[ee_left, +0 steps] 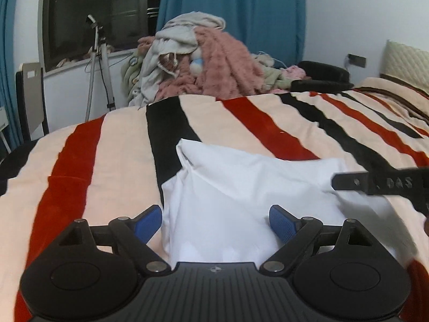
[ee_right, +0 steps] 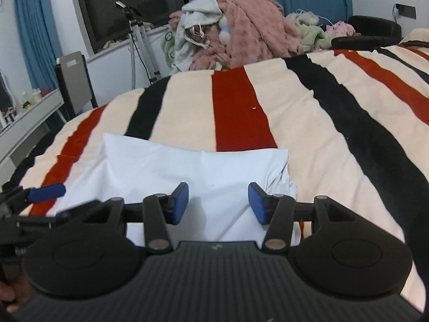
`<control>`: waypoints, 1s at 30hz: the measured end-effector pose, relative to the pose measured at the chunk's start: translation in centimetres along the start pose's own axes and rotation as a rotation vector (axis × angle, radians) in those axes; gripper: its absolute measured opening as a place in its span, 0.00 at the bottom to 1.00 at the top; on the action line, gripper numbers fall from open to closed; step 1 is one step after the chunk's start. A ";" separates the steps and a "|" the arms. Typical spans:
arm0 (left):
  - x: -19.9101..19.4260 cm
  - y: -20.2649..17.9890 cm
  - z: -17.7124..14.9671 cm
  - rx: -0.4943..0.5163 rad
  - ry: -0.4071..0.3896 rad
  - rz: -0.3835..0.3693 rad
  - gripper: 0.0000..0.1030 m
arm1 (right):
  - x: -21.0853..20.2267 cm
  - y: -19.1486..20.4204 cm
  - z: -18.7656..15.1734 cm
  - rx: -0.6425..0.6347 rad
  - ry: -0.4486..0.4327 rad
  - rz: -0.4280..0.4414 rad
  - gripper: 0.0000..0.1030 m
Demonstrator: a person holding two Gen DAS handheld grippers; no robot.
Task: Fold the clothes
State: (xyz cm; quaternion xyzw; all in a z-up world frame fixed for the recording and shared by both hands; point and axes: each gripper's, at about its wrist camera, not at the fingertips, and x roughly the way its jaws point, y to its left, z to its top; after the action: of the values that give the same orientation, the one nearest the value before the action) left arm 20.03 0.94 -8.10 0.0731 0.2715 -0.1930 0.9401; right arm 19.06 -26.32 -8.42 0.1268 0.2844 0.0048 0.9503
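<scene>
A white garment is seen lying on the striped blanket of the bed, near its closer edge, already gathered into a compact, roughly rectangular shape with a straight far edge; at its right end looser layers are bunched, and in the left wrist view a raised crease runs across it. The left hand-held gripper is held low over the garment's near part with its blue pads spread wide and nothing between them. The right hand-held gripper is likewise held just above the cloth, its jaws parted and empty. Neither is closed on fabric. The arrangement would fit either a pause between folds, with a further fold to be made, or a garment whose folding is complete and has just been let go; which of the two applies cannot be settled from these views. A heap of unsorted clothes is visible beyond the bed's far side, well apart from the white garment, beneath the blue curtain.
</scene>
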 end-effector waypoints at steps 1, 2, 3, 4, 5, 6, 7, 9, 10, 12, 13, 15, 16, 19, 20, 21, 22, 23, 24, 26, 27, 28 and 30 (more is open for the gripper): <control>-0.8 -0.1 -0.2 -0.009 0.000 -0.005 0.86 | -0.7 0.2 -0.2 0.001 -0.003 0.004 0.51; -1.3 0.0 -0.4 -0.030 0.009 -0.007 0.86 | -1.3 0.4 -0.4 -0.002 -0.007 0.007 0.51; -1.7 0.1 -0.6 -0.052 0.017 -0.008 0.86 | -1.8 0.7 -0.5 -0.005 -0.012 0.009 0.51; -2.1 0.2 -0.8 -0.073 0.026 -0.009 0.86 | -2.4 0.9 -0.9 -0.016 -0.023 0.007 0.51; -2.5 0.3 -1.0 -0.095 0.035 -0.011 0.86 | -2.5 1.1 -1.5 -0.034 -0.024 -0.008 0.51; -3.0 0.4 -1.2 -0.116 0.043 -0.012 0.86 | -2.7 1.4 -2.2 -0.053 -0.024 -0.023 0.51; -3.4 0.5 -1.4 -0.138 0.052 -0.013 0.86 | -2.8 1.6 -2.8 -0.069 -0.023 -0.037 0.50; -4.2 0.7 -1.8 -0.181 0.069 -0.016 0.86 | -2.1 1.6 -4.2 -0.076 0.009 -0.054 0.50; -4.7 0.8 -2.0 -0.203 0.077 -0.017 0.86 | -1.9 1.6 -4.7 -0.074 0.011 -0.058 0.50; -5.5 1.0 -2.4 -0.246 0.095 -0.020 0.86 | -1.8 1.9 -5.2 -0.082 0.005 -0.070 0.50; -5.9 1.1 -2.7 -0.267 0.103 -0.021 0.86 | -1.8 1.9 -5.1 -0.077 0.006 -0.072 0.50; -6.8 1.4 -3.1 -0.315 0.120 -0.033 0.86 | -1.8 1.6 -4.9 -0.046 0.014 -0.069 0.50; -7.3 1.7 -3.2 -0.355 0.127 -0.066 0.86 | -1.8 1.4 -4.9 -0.032 0.017 -0.066 0.50; -8.1 2.7 -4.1 -0.489 0.157 -0.196 0.88 | -2.0 1.5 -5.0 -0.032 0.017 -0.068 0.49; -8.1 3.0 -4.5 -0.531 0.172 -0.239 0.91 | -2.0 1.7 -5.0 -0.035 0.016 -0.073 0.49; -7.7 3.3 -4.9 -0.570 0.191 -0.286 0.92 | -1.9 1.8 -5.1 -0.039 0.015 -0.078 0.49; -7.2 3.5 -5.2 -0.607 0.208 -0.326 0.92 | -1.9 1.9 -5.1 -0.042 0.014 -0.083 0.49; -6.5 3.8 -5.5 -0.643 0.220 -0.345 0.92 | -1.9 1.9 -5.1 -0.038 0.012 -0.084 0.49; -5.7 4.1 -5.8 -0.683 0.227 -0.342 0.92 | -1.9 1.9 -5.1 -0.034 0.011 -0.084 0.49; -4.2 5.0 -6.3 -0.762 0.229 -0.322 0.92 | -2.0 1.8 -5.1 -0.025 0.010 -0.081 0.49; -3.4 5.4 -6.5 -0.803 0.229 -0.312 0.92 | -2.0 1.7 -5.1 -0.020 0.009 -0.079 0.49; -2.6 5.9 -6.7 -0.841 0.226 -0.308 0.92 | -2.1 1.7 -5.1 -0.016 0.008 -0.077 0.49; -1.7 6.6 -6.8 -0.875 0.198 -0.310 0.88 | -2.1 1.7 -5.1 -0.012 0.006 -0.078 0.49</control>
State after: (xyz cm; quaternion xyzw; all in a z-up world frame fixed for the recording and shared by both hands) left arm 18.15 9.19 -12.66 -0.3532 0.4233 -0.1904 0.8123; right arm 14.59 -23.64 -11.01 0.1097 0.2917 -0.0300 0.9497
